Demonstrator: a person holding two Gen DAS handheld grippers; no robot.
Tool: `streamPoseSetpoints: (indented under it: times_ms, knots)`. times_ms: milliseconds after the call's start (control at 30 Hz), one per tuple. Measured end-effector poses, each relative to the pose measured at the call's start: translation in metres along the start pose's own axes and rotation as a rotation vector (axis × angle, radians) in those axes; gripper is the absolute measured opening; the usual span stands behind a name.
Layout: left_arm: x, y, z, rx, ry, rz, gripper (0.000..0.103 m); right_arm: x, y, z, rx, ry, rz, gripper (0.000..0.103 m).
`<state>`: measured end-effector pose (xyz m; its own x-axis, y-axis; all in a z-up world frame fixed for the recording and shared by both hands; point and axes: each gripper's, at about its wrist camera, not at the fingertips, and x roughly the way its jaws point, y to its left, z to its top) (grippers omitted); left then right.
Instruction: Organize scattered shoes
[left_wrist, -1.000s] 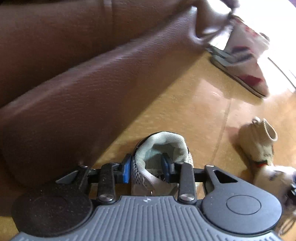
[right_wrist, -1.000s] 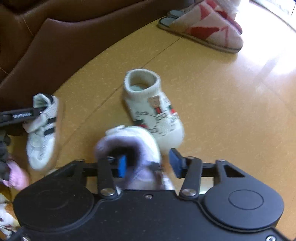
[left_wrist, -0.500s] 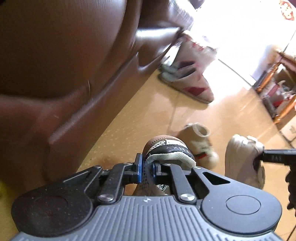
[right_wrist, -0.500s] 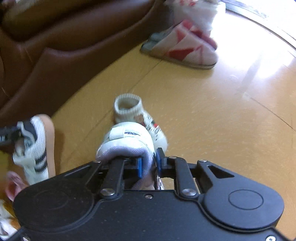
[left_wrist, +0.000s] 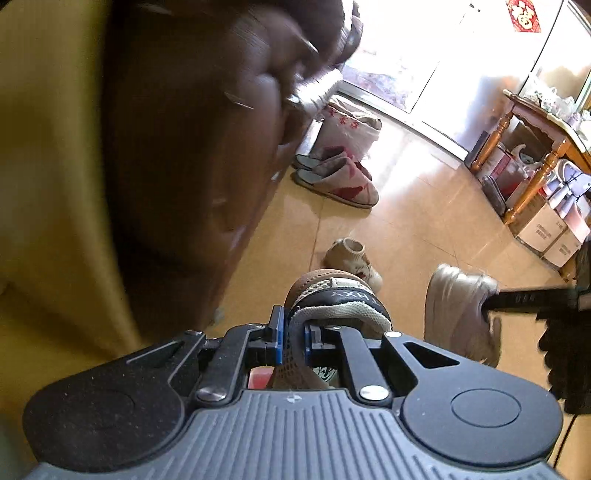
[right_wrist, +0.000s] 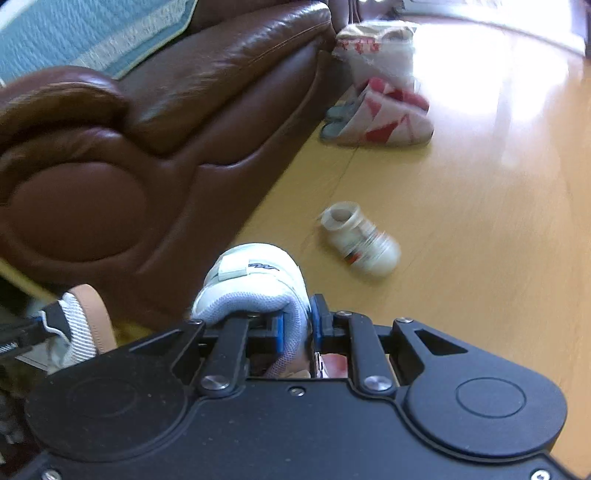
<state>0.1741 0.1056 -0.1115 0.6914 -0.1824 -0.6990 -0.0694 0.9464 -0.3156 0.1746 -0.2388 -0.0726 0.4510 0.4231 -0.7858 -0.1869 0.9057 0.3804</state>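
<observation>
**Both grippers hold a child's sneaker above the floor**

The left gripper (left_wrist: 293, 330) pinches the mesh collar of a small sneaker with a black strap and tan sole (left_wrist: 332, 295) between its blue pads, the shoe raised off the floor. At 3 o'clock from it, the right gripper's black finger (left_wrist: 532, 297) grips a pale cream sneaker (left_wrist: 458, 306), also lifted.

In the right wrist view, the right gripper (right_wrist: 297, 328) is clamped on the grey mesh collar of that white strap sneaker (right_wrist: 255, 284) — at 9 o'clock the tan-soled sneaker (right_wrist: 81, 321) hangs from the other tool.

Further out at 12 to 1 o'clock, a cream knitted baby bootie (right_wrist: 360, 240) lies on its side on the yellow floor (right_wrist: 480, 221), well apart from both. Beyond it, a pair of red-and-white slippers (right_wrist: 384, 118) sits beside the brown leather sofa (right_wrist: 184, 110) — a white bag (right_wrist: 373, 48) just behind.
</observation>
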Motion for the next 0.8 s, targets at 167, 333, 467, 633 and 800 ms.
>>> streamPoseSetpoints:
  times_ms: [167,333,467,633,800]
  knots:
    - [-0.057,0.024,-0.023,0.019,0.018,0.039,0.010,-0.013,0.038,-0.048,0.021,0.037,0.045,0.014]
    - [-0.095,0.038,-0.057,-0.004,0.041,0.040,0.010,-0.040,0.062,-0.079,0.056,0.033,0.071,0.014]
    - [-0.094,0.036,-0.087,-0.042,0.087,0.007,0.010,-0.056,0.067,-0.104,0.090,0.027,0.075,0.014]
    - [-0.058,0.002,-0.130,-0.030,0.199,-0.079,0.010,-0.082,0.056,-0.140,0.159,0.010,0.075,0.015]
    - [-0.016,-0.043,-0.154,0.050,0.284,-0.161,0.010,-0.113,0.042,-0.153,0.222,-0.049,0.065,0.015]
